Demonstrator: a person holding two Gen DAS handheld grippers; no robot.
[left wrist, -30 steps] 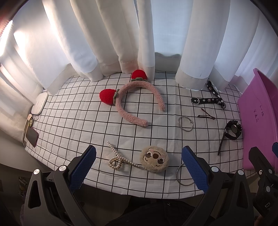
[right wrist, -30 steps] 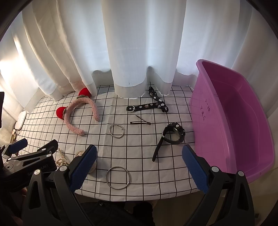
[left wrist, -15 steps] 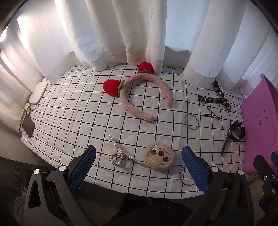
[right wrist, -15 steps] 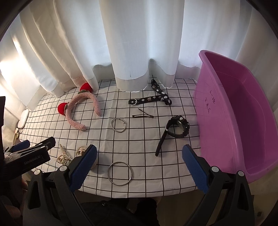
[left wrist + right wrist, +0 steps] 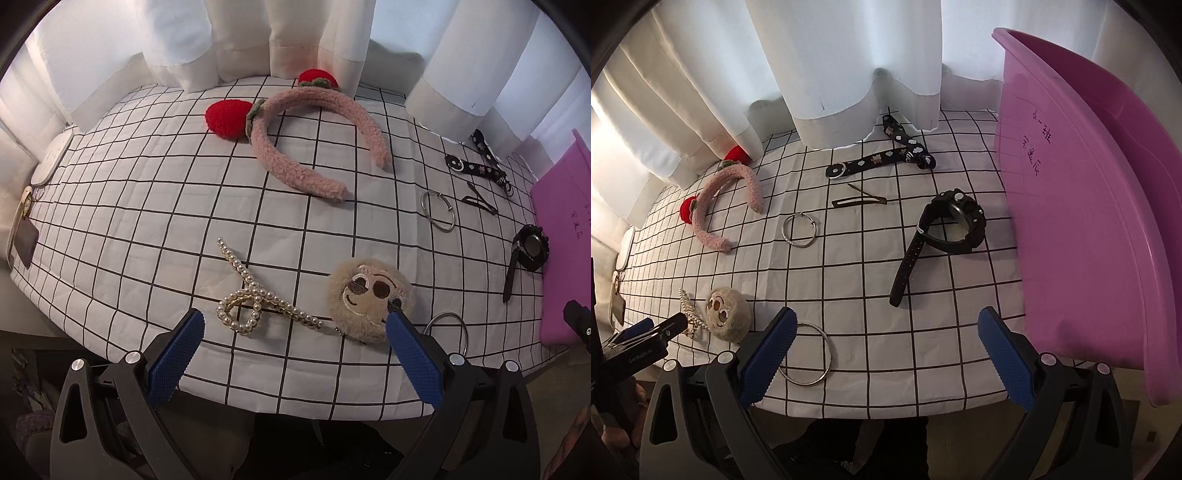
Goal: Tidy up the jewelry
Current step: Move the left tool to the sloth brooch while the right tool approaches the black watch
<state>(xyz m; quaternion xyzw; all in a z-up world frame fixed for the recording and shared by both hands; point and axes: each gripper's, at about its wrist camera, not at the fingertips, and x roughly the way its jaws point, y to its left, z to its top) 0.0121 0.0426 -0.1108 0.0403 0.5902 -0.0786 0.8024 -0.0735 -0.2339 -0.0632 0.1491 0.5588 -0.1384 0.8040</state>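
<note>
Jewelry lies on a checked cloth. My left gripper [image 5: 293, 321] is open and empty, low over the front edge, with a pearl hair clip [image 5: 255, 301] and a fuzzy sloth-face clip [image 5: 369, 297] just ahead of it. A pink headband [image 5: 306, 129] with red strawberries lies farther back. My right gripper [image 5: 886, 319] is open and empty above the front edge. A large silver ring [image 5: 809, 354] lies by its left finger. A black watch [image 5: 945, 232], a smaller ring [image 5: 799, 230], a hairpin [image 5: 860, 199] and a black patterned strap [image 5: 886, 155] lie ahead.
A large pink tub [image 5: 1108, 206] stands at the right edge of the table; its side also shows in the left wrist view [image 5: 565, 236]. White curtains [image 5: 849, 62] hang along the back. A small card and a white item [image 5: 26, 218] lie at the far left.
Both grippers have moved forward and lower toward the table. The left one has closed in on the pearl clip and the sloth clip. No object has moved.
</note>
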